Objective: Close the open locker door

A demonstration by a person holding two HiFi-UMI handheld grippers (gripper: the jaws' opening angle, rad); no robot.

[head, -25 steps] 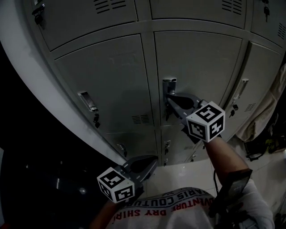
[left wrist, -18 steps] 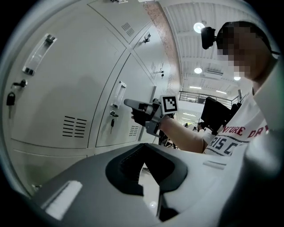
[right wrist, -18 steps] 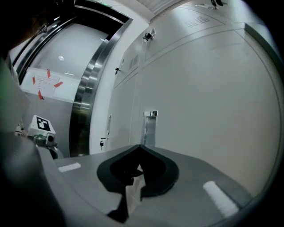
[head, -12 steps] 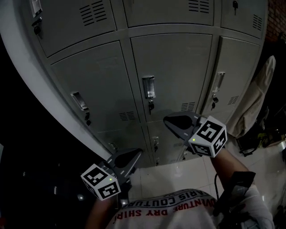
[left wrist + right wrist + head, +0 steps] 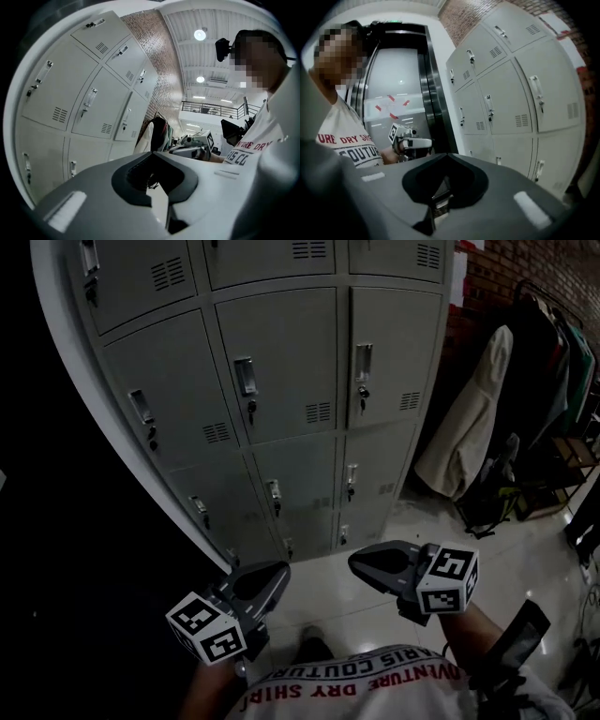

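The grey locker bank [image 5: 281, 362] fills the upper left of the head view, and every door that shows lies flush and shut. The middle door has a latch handle [image 5: 246, 376]. My right gripper [image 5: 356, 563] hangs low in front of my shirt, well away from the lockers, jaws shut on nothing. To its left, just as low, my left gripper [image 5: 274, 572] is shut and empty too. In the left gripper view the jaws [image 5: 152, 154] meet, with the lockers [image 5: 89, 93] to the left. The right gripper view shows its closed jaws [image 5: 447, 157] and the lockers [image 5: 511, 93] on the right.
A pale coat [image 5: 473, 423] hangs on a clothes rack at the right, against a brick wall, with dark bags [image 5: 492, 507] on the floor below. A glossy tiled floor [image 5: 375, 531] lies before the lockers. A dark-framed doorway [image 5: 401, 79] shows in the right gripper view.
My right gripper has come away from the middle door's handle and dropped low near my body. The lockers now stand farther off and the left gripper has stayed low.
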